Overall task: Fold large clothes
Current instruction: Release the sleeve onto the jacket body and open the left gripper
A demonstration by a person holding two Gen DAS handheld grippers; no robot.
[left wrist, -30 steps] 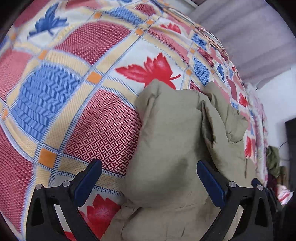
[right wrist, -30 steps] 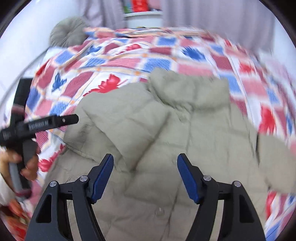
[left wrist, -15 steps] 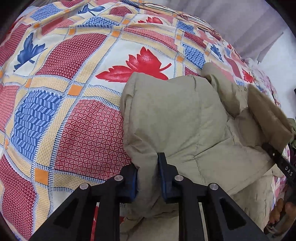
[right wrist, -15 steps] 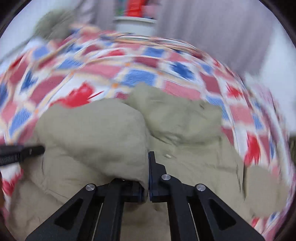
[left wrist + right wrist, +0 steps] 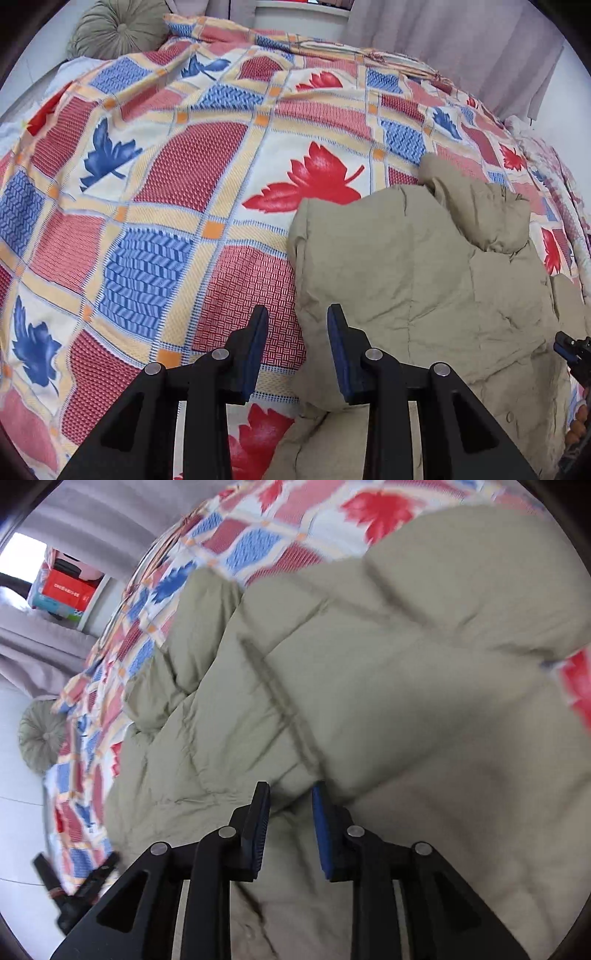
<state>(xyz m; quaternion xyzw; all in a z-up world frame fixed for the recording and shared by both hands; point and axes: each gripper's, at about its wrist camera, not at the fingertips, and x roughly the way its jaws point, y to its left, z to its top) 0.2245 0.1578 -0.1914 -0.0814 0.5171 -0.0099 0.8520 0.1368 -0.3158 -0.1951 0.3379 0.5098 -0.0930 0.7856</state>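
A khaki padded jacket (image 5: 406, 277) lies on the bed, its left side folded over the body and its hood bunched at the far end. My left gripper (image 5: 297, 347) hovers above the jacket's left edge. Its jaws are opening, and the fabric edge lies below the gap, untouched by the pads. In the right wrist view the jacket (image 5: 369, 664) fills the frame. My right gripper (image 5: 290, 823) hangs over a quilted seam with its jaws opening and nothing pinched. The right gripper's tip (image 5: 569, 350) shows at the jacket's right edge. The left gripper (image 5: 74, 882) appears blurred at the lower left.
The patchwork bedspread (image 5: 166, 184) with red and blue maple leaves covers the bed. A round green cushion (image 5: 114, 29) sits at the head. Grey curtains (image 5: 461, 44) hang behind. A red box (image 5: 66, 587) stands on a white shelf.
Both grippers were open a second ago, shut on jacket fabric half a second ago, and now stand apart from it. The left rose; the right rolled and swept across the jacket.
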